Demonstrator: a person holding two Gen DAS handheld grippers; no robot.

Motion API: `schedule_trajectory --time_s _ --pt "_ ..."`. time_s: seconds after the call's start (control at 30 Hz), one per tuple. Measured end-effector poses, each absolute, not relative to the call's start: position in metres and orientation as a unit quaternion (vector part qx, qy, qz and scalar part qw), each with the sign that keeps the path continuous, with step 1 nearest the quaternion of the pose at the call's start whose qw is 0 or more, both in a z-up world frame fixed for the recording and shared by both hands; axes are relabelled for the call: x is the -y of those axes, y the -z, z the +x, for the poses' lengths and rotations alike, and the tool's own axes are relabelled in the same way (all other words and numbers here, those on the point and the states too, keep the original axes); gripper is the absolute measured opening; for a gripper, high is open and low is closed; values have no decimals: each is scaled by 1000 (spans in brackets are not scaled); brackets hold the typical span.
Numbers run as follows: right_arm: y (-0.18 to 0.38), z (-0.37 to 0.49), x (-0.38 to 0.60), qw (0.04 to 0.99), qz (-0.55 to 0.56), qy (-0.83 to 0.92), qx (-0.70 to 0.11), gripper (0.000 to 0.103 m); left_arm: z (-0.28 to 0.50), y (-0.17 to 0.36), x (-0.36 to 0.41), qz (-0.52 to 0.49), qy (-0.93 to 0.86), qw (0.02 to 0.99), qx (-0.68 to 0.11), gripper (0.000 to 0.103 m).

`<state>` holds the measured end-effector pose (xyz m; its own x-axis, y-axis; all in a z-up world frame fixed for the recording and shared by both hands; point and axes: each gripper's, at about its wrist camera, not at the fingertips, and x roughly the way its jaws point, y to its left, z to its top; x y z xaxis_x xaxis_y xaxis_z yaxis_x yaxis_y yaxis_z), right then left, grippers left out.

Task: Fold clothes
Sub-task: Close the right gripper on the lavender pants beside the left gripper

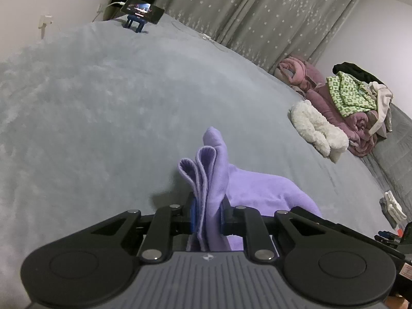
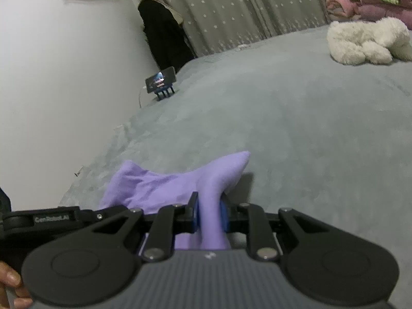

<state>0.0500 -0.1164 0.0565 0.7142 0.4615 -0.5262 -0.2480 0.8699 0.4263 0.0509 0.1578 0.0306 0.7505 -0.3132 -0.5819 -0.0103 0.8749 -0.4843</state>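
Two grippers engaged: both pinch the same lilac garment.
Bed (image 1: 103, 108): grey plush cover, bare across most of its width; it serves as the folding surface.
Unsorted pile (image 1: 355, 103): pink, green-patterned and white pieces heaped at the far right edge by the curtain; judged still to be folded.
White fleece item (image 1: 316, 128): lies just beside that pile, loose, not folded.
Lilac garment (image 1: 257, 188): on the bed close in front of both cameras, bunched between the two grips; its layers stand doubled at the left grip.
Progress: judged early; one piece in hand, fold not yet laid flat, heap untouched.
Left gripper (image 1: 208, 216): pressed together on several layers of hemmed edge, cloth rising past the fingertips.
Right gripper (image 2: 210, 215): clamped on a corner; picture soft, so the layer count is unclear.
Phone on stand (image 1: 143, 13): far corner, well apart.
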Motion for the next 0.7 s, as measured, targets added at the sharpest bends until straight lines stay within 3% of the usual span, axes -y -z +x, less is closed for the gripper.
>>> schedule_trajectory --time_s 0.7 --pt "-79 16 79 910 129 -242 -310 16 6 -79 -190 -223 64 920 -316 15"
